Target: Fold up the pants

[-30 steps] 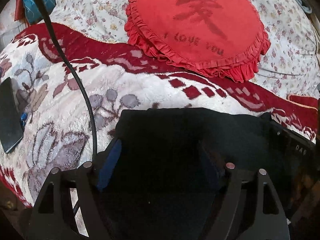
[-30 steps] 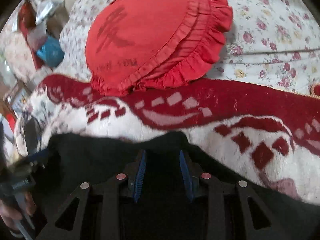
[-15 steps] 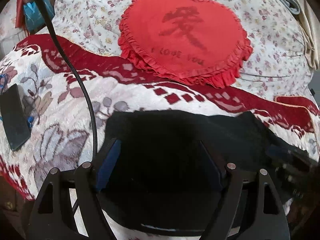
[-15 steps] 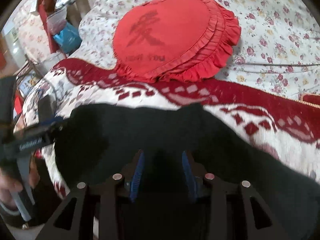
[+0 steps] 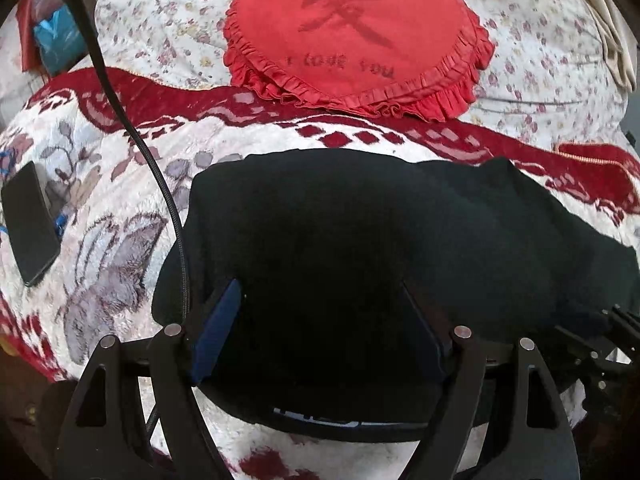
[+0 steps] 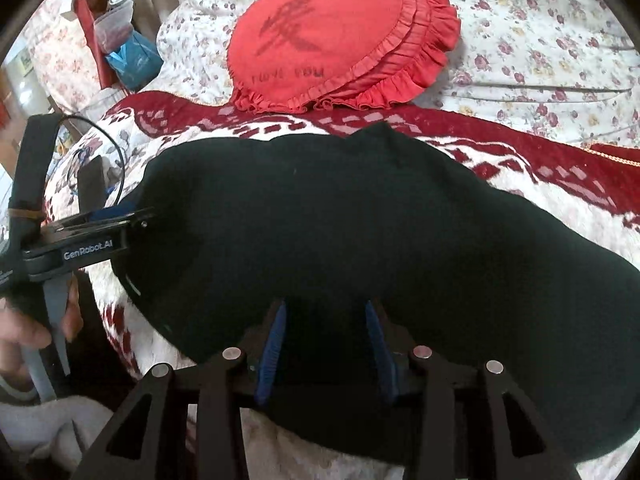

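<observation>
The black pants (image 5: 360, 232) lie folded in a flat bundle on the red and white fleece blanket (image 5: 120, 208). They also fill the middle of the right wrist view (image 6: 340, 220). My left gripper (image 5: 320, 304) is open, its blue-padded fingers spread wide over the near edge of the pants. In the right wrist view it shows from the side at the pants' left end (image 6: 120, 220). My right gripper (image 6: 325, 328) is open, with a smaller gap, over the near edge of the pants. Neither holds any cloth.
A red heart-shaped frilled cushion (image 5: 352, 36) lies beyond the pants on a floral sheet (image 5: 540, 60). A black phone (image 5: 28, 224) lies on the blanket at the left. A black cable (image 5: 132, 132) runs down to the left gripper. Bags (image 6: 128, 52) stand beside the bed.
Both grippers have drawn back and risen from the pants, so more of the bundle shows. The pants stay lying on the blanket. The right gripper's fingers have opened a little.
</observation>
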